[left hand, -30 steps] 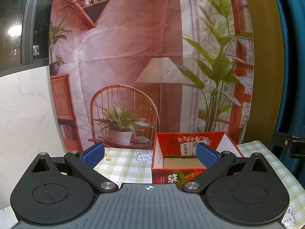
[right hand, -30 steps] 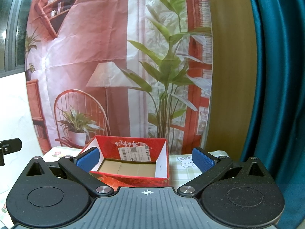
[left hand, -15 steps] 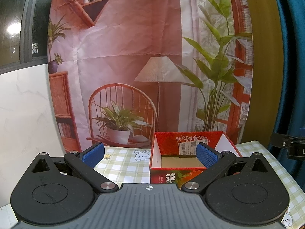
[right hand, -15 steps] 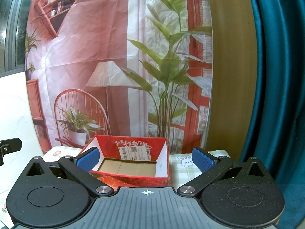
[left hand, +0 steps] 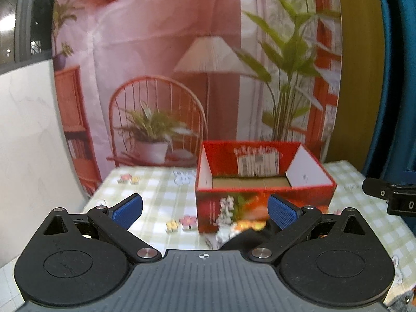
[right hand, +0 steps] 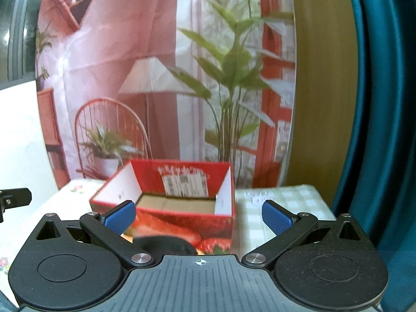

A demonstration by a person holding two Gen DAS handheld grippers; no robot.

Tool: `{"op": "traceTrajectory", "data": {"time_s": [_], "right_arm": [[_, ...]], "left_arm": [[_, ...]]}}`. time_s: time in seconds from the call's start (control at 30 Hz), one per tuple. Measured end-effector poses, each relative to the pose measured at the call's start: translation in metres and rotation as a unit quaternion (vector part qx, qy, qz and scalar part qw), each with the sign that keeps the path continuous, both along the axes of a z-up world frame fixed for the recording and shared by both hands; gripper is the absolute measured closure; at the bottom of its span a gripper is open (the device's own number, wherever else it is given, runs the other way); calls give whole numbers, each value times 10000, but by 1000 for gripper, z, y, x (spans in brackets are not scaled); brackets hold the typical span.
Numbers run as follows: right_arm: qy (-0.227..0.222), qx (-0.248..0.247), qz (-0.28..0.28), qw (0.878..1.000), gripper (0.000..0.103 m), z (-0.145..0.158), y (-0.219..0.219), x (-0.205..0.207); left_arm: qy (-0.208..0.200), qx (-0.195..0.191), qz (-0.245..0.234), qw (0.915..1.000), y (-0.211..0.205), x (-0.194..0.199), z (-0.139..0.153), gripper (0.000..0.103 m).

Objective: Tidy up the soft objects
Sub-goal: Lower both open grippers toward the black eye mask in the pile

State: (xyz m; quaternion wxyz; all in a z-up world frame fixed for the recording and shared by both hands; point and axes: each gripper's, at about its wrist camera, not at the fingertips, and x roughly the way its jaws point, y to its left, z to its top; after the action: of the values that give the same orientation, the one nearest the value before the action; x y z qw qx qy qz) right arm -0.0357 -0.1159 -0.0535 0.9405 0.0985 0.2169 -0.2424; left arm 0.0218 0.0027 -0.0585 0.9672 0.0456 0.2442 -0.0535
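You hold both grippers, left gripper (left hand: 205, 209) and right gripper (right hand: 199, 217), with jaws spread and empty, aimed at the open red box (left hand: 262, 182) on the checked tablecloth (left hand: 156, 195), presumably its destination; 1 dark soft item (left hand: 247, 238) lies near its front wall.

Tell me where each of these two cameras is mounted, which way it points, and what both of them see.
Left wrist view: sits on the left gripper, looking forward along its open blue-padded fingers at the red box on the checked tablecloth; the right gripper's edge shows at right.
Right wrist view: sits on the right gripper, also open, facing the same box from its right; the left gripper's edge shows at left.
Shared: the empty box, a dark soft item before it, the printed backdrop.
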Motion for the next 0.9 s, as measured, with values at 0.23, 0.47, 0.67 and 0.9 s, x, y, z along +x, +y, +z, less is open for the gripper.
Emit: {"op": "traceTrajectory", "data": {"time_s": [0.23,0.47,0.67,0.9], "right_arm": [[104,246,158,9995,0,-37,-11,4],[417,571,418,9966,1,-76,-22,26],[533,443,687,9952,1,-95,-20,47],[661,393,858,9933,0,-110,-19,61]], "left_arm": [[431,-166,-146,9988,8,10,-43,1],[1169,-621,-208,9910,20,37,-91,6],[1372,-771,-177,9874,23,48,-114,6],[1411,-1002,7,9849,31,54,-121,9]]}}
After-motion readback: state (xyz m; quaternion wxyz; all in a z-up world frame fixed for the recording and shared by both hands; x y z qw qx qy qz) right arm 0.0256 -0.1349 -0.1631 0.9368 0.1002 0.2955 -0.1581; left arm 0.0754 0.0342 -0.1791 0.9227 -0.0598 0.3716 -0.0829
